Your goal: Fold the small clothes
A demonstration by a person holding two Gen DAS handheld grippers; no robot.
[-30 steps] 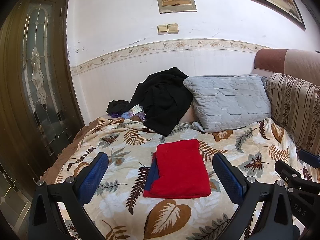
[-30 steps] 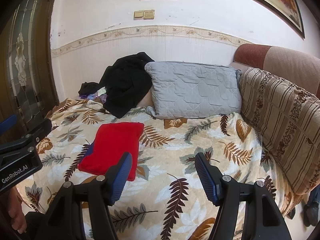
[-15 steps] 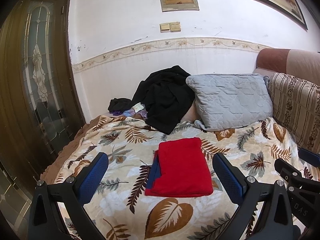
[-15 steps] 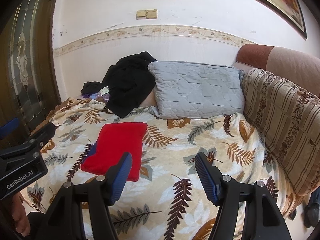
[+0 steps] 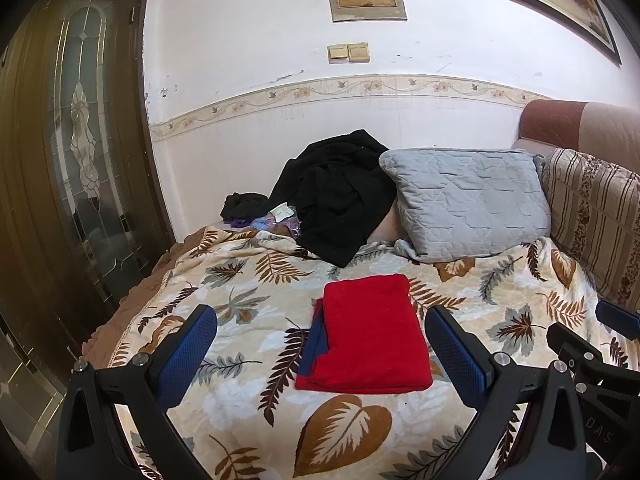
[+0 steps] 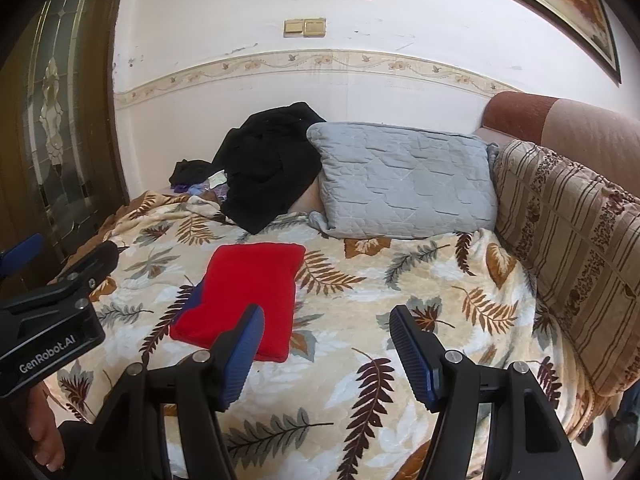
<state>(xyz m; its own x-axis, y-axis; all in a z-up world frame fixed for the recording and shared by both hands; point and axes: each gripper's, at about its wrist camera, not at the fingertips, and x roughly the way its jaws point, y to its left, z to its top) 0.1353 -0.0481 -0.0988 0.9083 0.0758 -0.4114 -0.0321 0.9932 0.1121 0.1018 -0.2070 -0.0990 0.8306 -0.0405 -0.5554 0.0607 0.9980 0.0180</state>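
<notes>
A folded red garment (image 5: pixel 370 332) with a blue edge showing on its left side lies flat on the leaf-print blanket (image 5: pixel 248 280). My left gripper (image 5: pixel 320 348) hovers open just in front of it, its blue pads apart and nothing between them. In the right wrist view the red garment (image 6: pixel 248 292) lies ahead to the left. My right gripper (image 6: pixel 326 346) is open over bare blanket (image 6: pixel 360 288), to the right of the garment and clear of it. The left gripper's body (image 6: pixel 52 320) shows at that view's left edge.
A black garment heap (image 5: pixel 340 196) and a grey quilted pillow (image 5: pixel 468 200) lean against the back wall. A striped cushion (image 6: pixel 568 240) lines the right side. A dark wooden door (image 5: pixel 60 160) stands at the left. A person's hand (image 6: pixel 44 428) shows bottom left.
Both views have tilted down very slightly, so the wall and garment sit a little higher in frame. The red garment and both grippers' jaws are unchanged.
</notes>
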